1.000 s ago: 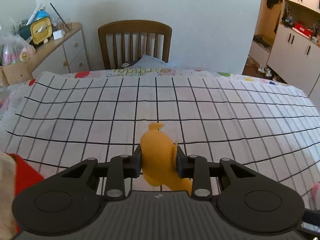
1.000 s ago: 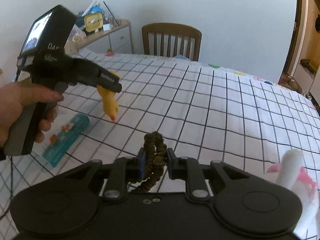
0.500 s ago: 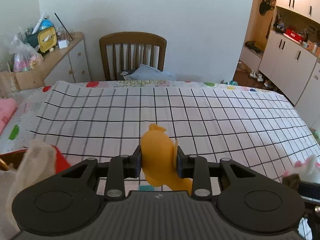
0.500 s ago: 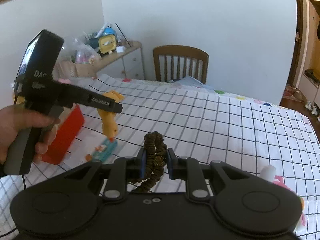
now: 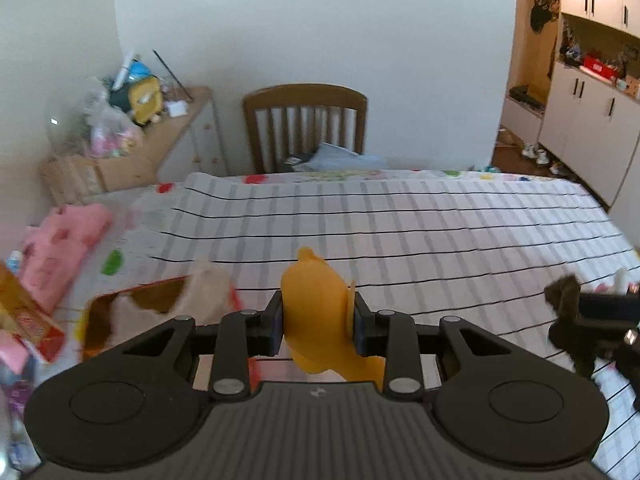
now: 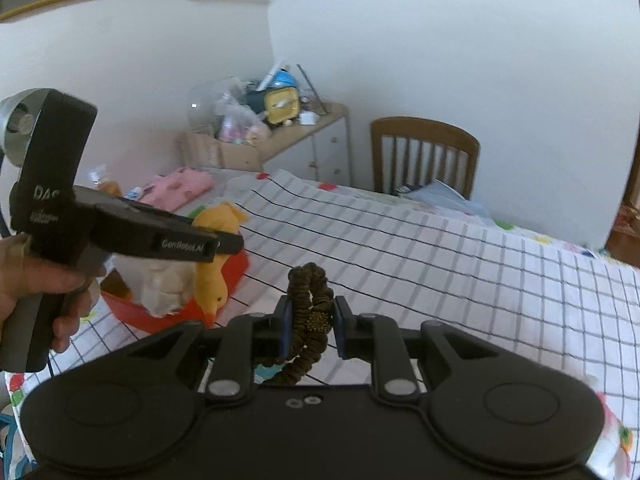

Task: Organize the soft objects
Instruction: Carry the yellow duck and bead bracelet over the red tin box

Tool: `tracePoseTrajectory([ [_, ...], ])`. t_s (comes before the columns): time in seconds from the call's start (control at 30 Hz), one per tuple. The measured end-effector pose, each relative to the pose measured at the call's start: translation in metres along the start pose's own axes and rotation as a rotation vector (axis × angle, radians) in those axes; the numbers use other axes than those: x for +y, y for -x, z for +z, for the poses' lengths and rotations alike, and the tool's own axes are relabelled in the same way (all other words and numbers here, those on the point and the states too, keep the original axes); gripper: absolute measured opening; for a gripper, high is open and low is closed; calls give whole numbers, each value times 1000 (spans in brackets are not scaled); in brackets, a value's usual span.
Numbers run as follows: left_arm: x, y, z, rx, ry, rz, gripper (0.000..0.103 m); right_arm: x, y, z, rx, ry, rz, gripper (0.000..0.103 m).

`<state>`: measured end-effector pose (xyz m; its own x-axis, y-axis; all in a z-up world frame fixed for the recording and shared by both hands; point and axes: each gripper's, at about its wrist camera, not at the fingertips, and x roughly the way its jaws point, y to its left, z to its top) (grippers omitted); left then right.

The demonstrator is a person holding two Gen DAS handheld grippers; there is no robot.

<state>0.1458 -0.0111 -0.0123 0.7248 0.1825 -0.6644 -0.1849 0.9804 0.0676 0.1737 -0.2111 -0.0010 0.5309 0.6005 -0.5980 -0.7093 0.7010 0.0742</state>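
Observation:
My left gripper (image 5: 317,316) is shut on a yellow rubber duck toy (image 5: 312,296), its pads pressing on both sides. In the right wrist view the left gripper (image 6: 226,242) holds the duck (image 6: 212,284) head down over a red basket (image 6: 236,270), which has a beige plush (image 6: 160,284) in it. The basket (image 5: 136,290) and the plush (image 5: 208,290) show blurred at lower left of the left wrist view. My right gripper (image 6: 310,320) is shut on a dark brown scrunchie (image 6: 308,284), which also appears at the right edge as the scrunchie (image 5: 564,312).
The table wears a white cloth with a black grid (image 5: 400,232). A wooden chair (image 5: 304,120) stands at its far side, with a cluttered drawer cabinet (image 6: 280,136) to the left. A pink cloth (image 5: 60,240) lies at the table's left end. A white and pink plush (image 6: 616,424) lies lower right.
Both grippers have risen and swung left, each still holding its object. The duck has moved from above a blue packet to above the red basket, which has come into view.

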Motion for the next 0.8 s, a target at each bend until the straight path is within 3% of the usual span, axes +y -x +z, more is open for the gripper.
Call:
tracePoseTrajectory([
  [0.27,57,13,-14,0,-19,62,32,44,-20,21,-6,25,46,20],
  [0.63,124,16,-25,8,-19,67,32,99,-59,39,25,26,70,20],
  [0.73,142,5,-29,44,17,32,32,109,-68,42,34,26,71,20],
  [0.8,157,-9,-34,79,88,-53,32,115,-76,44,44,23,68,20],
])
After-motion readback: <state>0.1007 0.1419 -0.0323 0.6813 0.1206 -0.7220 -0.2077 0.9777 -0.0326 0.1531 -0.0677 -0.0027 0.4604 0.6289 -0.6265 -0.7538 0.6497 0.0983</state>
